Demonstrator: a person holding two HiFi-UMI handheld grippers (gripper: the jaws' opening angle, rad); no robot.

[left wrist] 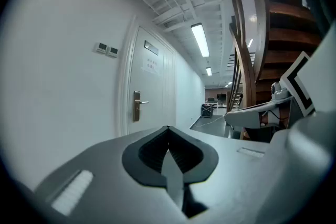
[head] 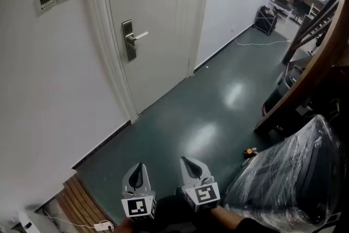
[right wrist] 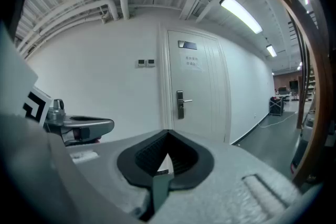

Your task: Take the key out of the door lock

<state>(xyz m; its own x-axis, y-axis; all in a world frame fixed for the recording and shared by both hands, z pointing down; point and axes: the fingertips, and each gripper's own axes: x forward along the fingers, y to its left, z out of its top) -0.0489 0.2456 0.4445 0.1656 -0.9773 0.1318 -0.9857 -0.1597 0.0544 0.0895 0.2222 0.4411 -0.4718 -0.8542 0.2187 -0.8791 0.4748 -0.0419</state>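
Held low, side by side, well short of the door [head: 163, 35]: left gripper [head: 137, 167] and right gripper [head: 188, 161], jaws clenched on nothing. Door lock [head: 129, 40] near its left edge; key too small to tell. Open floor [head: 207, 123] between, plastic-wrapped load [head: 289, 177] crowding right.

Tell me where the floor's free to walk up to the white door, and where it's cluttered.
Free: the dark green floor from the white door across to the brown wooden staircase. Crowded: the right side, by the plastic-wrapped dark bundle and a small orange item; wooden slats fill the lower left corner.
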